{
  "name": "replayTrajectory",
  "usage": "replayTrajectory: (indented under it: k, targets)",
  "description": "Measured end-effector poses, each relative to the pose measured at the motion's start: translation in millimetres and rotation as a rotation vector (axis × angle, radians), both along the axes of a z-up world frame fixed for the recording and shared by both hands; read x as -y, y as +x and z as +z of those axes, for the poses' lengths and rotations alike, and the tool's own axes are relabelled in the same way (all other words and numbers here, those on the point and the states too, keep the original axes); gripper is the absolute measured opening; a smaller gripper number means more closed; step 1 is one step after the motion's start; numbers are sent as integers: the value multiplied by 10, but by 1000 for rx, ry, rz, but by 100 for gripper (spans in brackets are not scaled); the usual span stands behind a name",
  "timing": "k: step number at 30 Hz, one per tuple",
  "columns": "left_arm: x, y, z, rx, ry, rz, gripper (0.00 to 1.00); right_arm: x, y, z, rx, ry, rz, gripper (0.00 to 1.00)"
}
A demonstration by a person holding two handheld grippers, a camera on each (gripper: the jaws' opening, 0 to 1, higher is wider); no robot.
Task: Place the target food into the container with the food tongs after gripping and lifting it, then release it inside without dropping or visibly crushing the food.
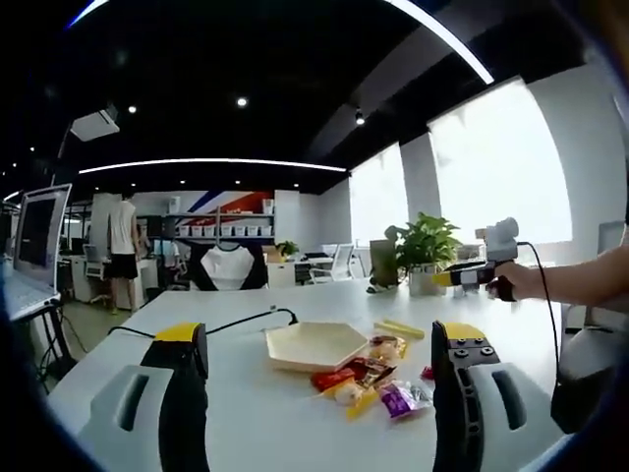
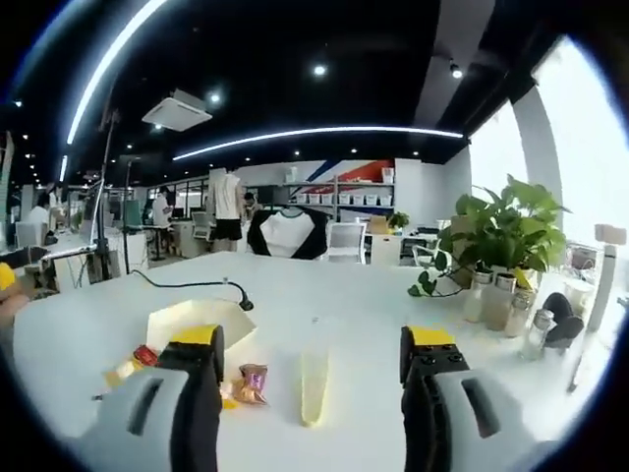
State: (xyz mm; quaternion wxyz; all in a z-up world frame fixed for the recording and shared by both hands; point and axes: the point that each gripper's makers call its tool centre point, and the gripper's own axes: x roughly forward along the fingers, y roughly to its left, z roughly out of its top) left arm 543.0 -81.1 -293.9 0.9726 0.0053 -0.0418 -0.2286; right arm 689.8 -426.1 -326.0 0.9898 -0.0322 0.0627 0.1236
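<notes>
A beige hexagonal tray (image 1: 313, 346) lies on the white table, with several small snack packets (image 1: 366, 380) heaped just beside it. Yellow food tongs (image 1: 398, 329) rest on the table past the packets. My left gripper (image 1: 319, 334) hangs above the near table edge, jaws wide apart and holding nothing. A hand holds my right gripper (image 1: 480, 275) up at the right, away from the food. In the right gripper view the tongs (image 2: 313, 388) lie flat between that gripper's (image 2: 314, 336) open jaws. The tray (image 2: 192, 320) and packets (image 2: 246, 383) sit to their left.
A black cable (image 1: 246, 320) runs across the table behind the tray. A potted plant (image 2: 506, 236) and small bottles (image 2: 491, 295) stand at the table's far right. A laptop (image 1: 34, 236) sits at the left. A person (image 1: 123, 246) stands far back in the office.
</notes>
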Motion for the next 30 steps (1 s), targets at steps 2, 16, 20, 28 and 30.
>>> replayTrajectory:
  k: [2, 16, 20, 28, 30]
  targets:
    - [-8, -8, 11, 3, 0, 2, 100, 15, 82, -127, -45, -20, 0, 71]
    - [-60, -48, 73, 26, 43, 29, 99, -57, 463, -797, -264, -61, 18, 59]
    - [-71, -63, 30, 11, 49, 29, 98, -20, 521, -965, -327, -48, -6, 52]
    - [-131, -67, -20, -5, 45, 42, 97, -32, 601, -1263, -457, -37, -8, 48]
    - [-135, -68, -25, -7, 46, 43, 97, -84, 631, -1275, -455, -84, 16, 48]
